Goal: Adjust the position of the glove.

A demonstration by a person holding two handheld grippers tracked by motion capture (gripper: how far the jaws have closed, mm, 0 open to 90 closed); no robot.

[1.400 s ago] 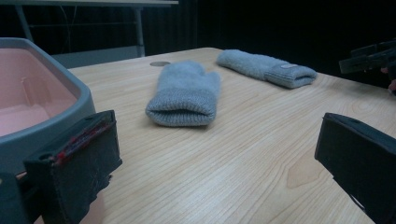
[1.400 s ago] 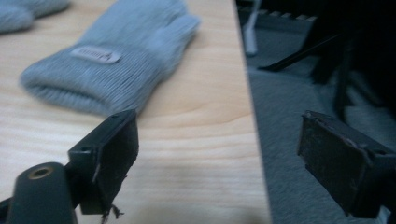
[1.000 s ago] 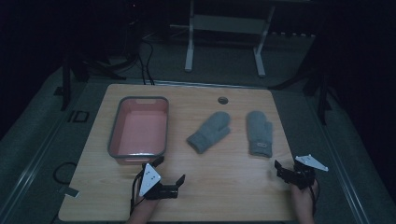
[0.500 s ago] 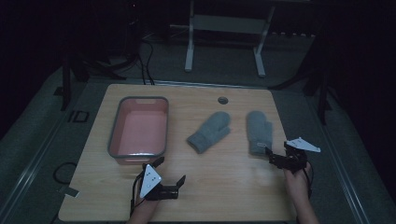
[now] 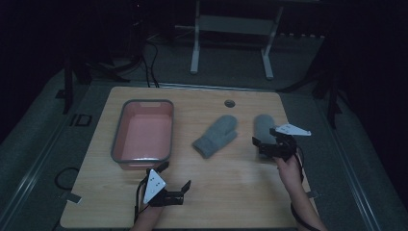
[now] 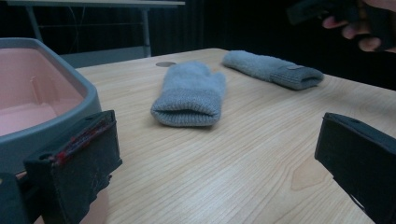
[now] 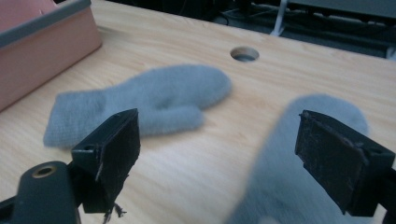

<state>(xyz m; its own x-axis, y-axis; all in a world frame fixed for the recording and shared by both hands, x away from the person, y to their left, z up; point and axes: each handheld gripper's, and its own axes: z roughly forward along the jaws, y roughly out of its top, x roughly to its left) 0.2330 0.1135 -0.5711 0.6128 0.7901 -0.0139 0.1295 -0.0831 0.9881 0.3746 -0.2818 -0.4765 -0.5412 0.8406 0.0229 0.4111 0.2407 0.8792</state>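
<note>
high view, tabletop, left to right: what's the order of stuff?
pink tub → left gripper → left mitten → round hole in the table → right mitten → right gripper, open over that mitten's cuff end.

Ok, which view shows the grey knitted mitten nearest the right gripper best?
The left gripper view: the grey knitted mitten lies whole and sharp. The high view has its cuff under the right gripper; the right gripper view blurs it.
</note>
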